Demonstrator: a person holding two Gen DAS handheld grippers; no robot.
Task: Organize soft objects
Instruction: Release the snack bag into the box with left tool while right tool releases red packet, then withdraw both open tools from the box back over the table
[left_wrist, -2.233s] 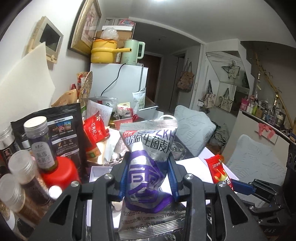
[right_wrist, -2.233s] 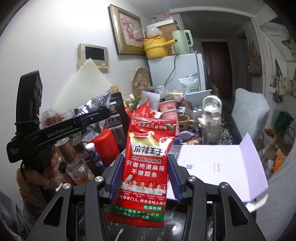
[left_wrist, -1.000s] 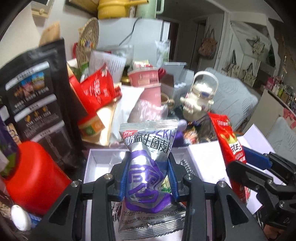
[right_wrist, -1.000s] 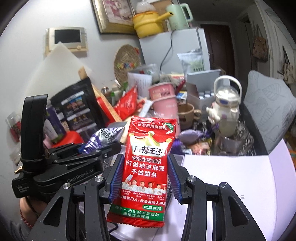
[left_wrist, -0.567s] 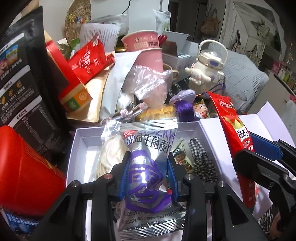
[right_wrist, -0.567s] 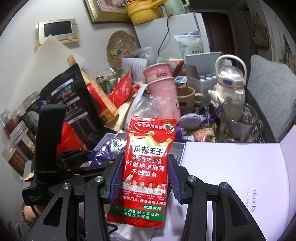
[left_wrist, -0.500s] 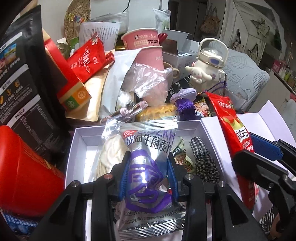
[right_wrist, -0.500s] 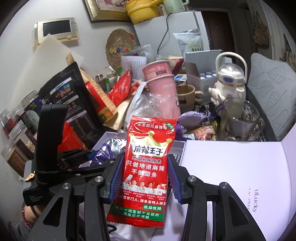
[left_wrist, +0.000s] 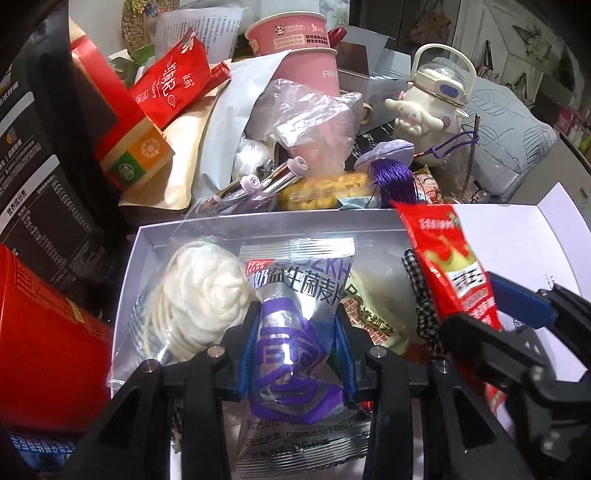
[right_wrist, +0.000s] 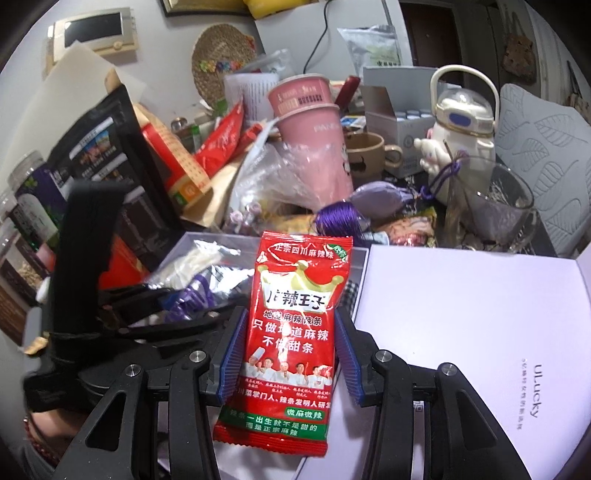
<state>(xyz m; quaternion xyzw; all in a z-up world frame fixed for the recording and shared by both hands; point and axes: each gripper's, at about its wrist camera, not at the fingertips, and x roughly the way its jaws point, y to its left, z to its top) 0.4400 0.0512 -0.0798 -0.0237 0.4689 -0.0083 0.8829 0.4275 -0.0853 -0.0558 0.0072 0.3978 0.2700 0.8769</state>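
Observation:
My left gripper (left_wrist: 295, 350) is shut on a silver and purple snack packet (left_wrist: 295, 332) and holds it just above the open white box (left_wrist: 258, 229). In the box lie a white bun in clear wrap (left_wrist: 199, 295), a pale green packet (left_wrist: 373, 310) and a black-and-white checked cloth (left_wrist: 421, 295). My right gripper (right_wrist: 288, 354) is shut on a red spicy-snack packet (right_wrist: 291, 332), over the box's right edge and its white lid (right_wrist: 461, 314). The red packet (left_wrist: 450, 266) and right gripper also show at the right of the left wrist view.
Clutter lines the box's far side: stacked pink paper cups (left_wrist: 306, 55), a crumpled clear bag (left_wrist: 310, 114), a purple tassel sachet (left_wrist: 388, 162), a white character kettle (left_wrist: 432, 99), a glass mug (right_wrist: 491, 206). A red canister (left_wrist: 40, 354) and black pouch (left_wrist: 37, 166) stand left.
Both grippers have come down and forward from up in the room to just over the open box, each keeping its packet. The box's contents now fill the left wrist view.

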